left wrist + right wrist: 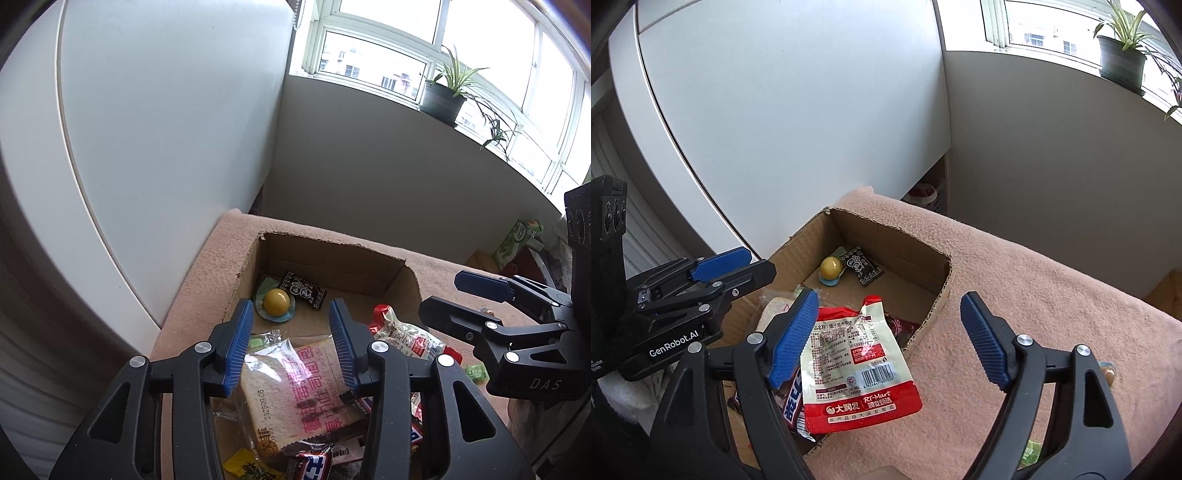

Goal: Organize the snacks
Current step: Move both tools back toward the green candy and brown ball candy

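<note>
The left tool (291,343) hangs tilted down over the cardboard box (369,266), its blue pads spread apart above the bread packet (295,387), gripping nothing. At its right, the right tool (890,336) angles down likewise, spread wide and empty, over the red snack pouch (857,365) draped across the box's rim on the pink-clothed counter (1034,273).

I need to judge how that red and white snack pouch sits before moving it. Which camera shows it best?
The right wrist view: the red and white snack pouch shows nearly whole, label and barcode up, lying over the cardboard box edge onto the pink blanket. The left wrist view shows only its crumpled top behind a claw finger.
</note>
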